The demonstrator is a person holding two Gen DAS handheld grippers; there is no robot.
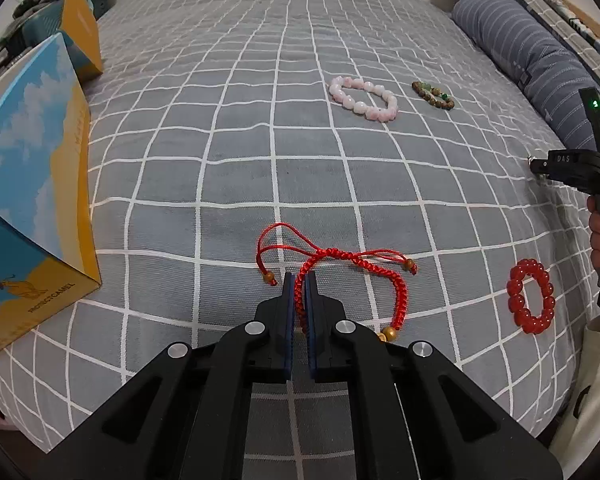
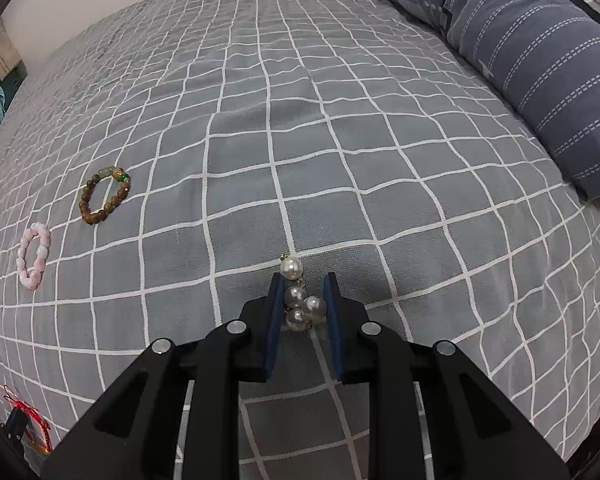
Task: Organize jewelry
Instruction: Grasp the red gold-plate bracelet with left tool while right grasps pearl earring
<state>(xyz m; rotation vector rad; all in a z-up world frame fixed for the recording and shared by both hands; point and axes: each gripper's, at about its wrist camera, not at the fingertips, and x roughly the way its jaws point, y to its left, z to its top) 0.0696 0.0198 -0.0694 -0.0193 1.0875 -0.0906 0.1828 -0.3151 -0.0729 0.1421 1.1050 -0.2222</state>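
Left wrist view: the left gripper point(image 1: 299, 280) is pressed together, pinching the red braided cord bracelet point(image 1: 352, 276) near the bed's point(image 1: 240, 160) near edge. Right wrist view: the right gripper point(image 2: 302, 282) pinches a pearl cluster point(image 2: 302, 300) lying on the checked bedspread.

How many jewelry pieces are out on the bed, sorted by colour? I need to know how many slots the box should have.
Red: 2, the braided cord bracelet and the red bead bracelet
Pink: 1, the pink bead bracelet
Brown with green: 1, the wooden bead bracelet
White: 1, the pearl piece
Total: 5
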